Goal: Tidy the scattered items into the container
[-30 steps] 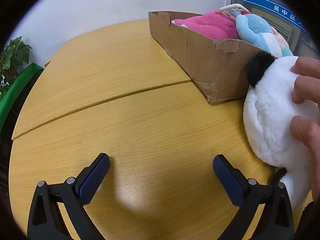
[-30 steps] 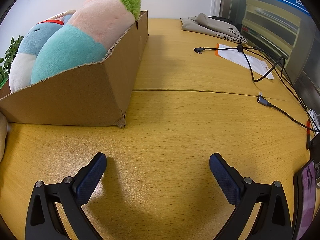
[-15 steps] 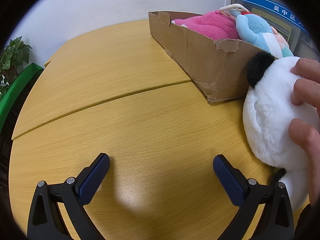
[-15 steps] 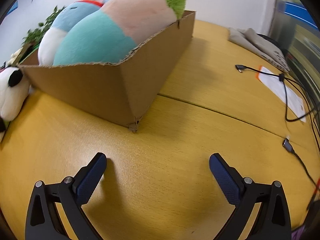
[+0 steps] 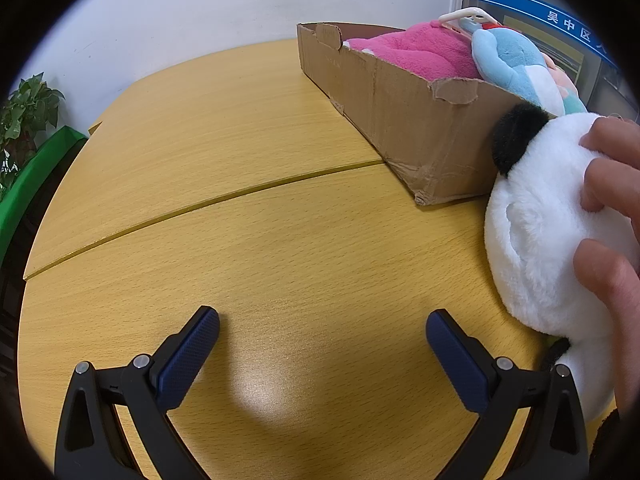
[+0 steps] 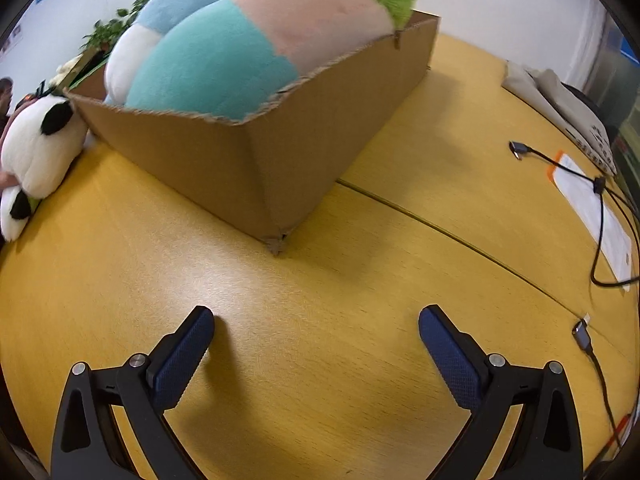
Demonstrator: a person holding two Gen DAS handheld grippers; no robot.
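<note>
A cardboard box [image 5: 400, 108] stands on the wooden table [image 5: 240, 140] and holds a pink plush [image 5: 420, 56], a blue-and-white plush [image 5: 516, 68] and a teal, pink and green plush [image 6: 256, 40]. A white-and-black panda plush [image 5: 536, 240] lies on the table against the box's near end, with a bare hand [image 5: 612, 208] on it. It also shows in the right wrist view [image 6: 36, 152], left of the box [image 6: 280, 160]. My left gripper [image 5: 322, 344] is open and empty, left of the panda. My right gripper [image 6: 316, 340] is open and empty, in front of the box's corner.
Black cables [image 6: 600, 208] with plugs, a white packet [image 6: 596, 208] and a folded grey cloth [image 6: 560, 104] lie on the table at the right. A potted plant [image 5: 20, 120] and a green edge stand beyond the table's left side.
My right gripper has swung left and tilted, so the box corner now sits ahead and the panda has come into view. The left gripper and the hand on the panda have barely moved.
</note>
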